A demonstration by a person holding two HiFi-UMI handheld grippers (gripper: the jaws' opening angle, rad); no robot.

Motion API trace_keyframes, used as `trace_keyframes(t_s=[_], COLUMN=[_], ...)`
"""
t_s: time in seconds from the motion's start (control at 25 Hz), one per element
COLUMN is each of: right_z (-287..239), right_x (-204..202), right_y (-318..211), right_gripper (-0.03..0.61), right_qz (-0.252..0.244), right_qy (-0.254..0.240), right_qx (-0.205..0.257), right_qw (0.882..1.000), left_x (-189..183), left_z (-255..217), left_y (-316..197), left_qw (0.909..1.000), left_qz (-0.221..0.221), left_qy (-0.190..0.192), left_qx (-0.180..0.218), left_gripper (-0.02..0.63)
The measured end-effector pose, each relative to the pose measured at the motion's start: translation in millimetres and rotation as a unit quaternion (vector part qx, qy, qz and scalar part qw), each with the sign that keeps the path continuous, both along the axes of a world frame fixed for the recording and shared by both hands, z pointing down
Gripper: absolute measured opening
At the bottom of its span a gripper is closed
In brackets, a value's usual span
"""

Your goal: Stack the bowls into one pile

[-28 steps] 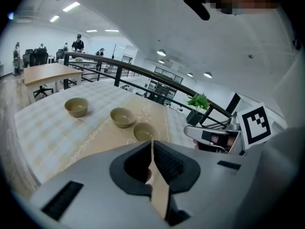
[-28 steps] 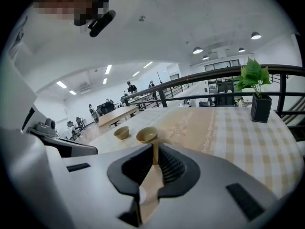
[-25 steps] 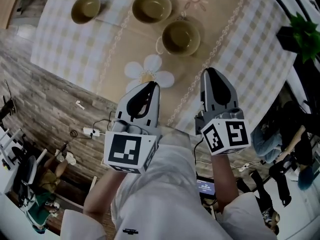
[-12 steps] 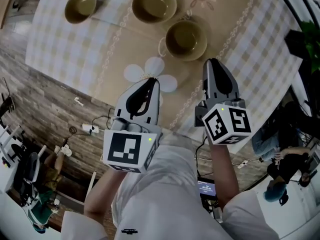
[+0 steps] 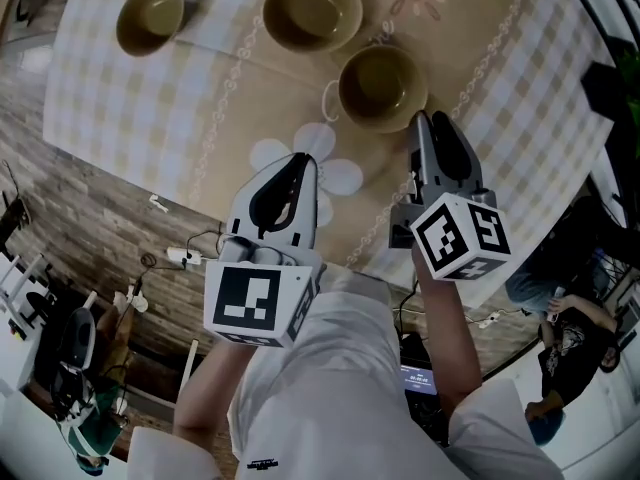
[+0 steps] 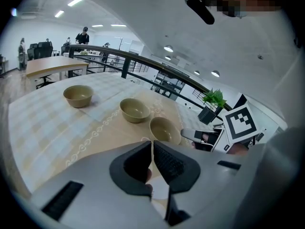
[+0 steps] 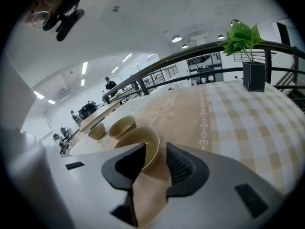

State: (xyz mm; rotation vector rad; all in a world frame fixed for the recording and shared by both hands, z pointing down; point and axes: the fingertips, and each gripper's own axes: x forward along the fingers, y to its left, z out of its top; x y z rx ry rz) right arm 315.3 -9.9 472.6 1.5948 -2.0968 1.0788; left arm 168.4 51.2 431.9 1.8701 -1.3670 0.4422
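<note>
1. I'm looking down on the table, with a checked cloth and a beige strip running down its middle. Three olive-tan bowls stand on it, all upright, all empty, none stacked.
2. The far bowl is the smallest and stands alone on the checks at upper left, well apart from the other two.
3. The middle bowl is wider and shallower, with a plain glazed inside, and stands on the beige strip.
4. The near bowl is round and deep. It stands just beside the middle bowl, and I can't tell if the two touch.
5. My right hand-held gripper has its tip at the near bowl's right rim. In the right gripper view its jaws stand apart, and the bowl's rim shows right at the gap, partly behind the left jaw. I can't tell whether the rim sits between the jaws. They are not clamped on it.
6. My left hand-held gripper hangs over a white flower print, short of the bowls. Its jaws are down to a thin slit with nothing in them.
7. The left gripper view shows all three in a row: far, middle, near.
</note>
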Motion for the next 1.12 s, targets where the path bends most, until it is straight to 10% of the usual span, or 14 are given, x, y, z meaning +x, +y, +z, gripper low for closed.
trace_keyframes(t_s=[1.12], right_z=[-10], right_x=[-19], right_y=[7], right_gripper=[0.037], right_qz=[0.024], right_qy=[-0.008], right_qx=[-0.018], right_qw=[1.0], left_x=[-23], left_z=[-17], left_y=[14], left_qw=[0.9996], left_qz=[0.027], left_qy=[-0.005], left_qx=[-0.002], left_gripper=[0.032])
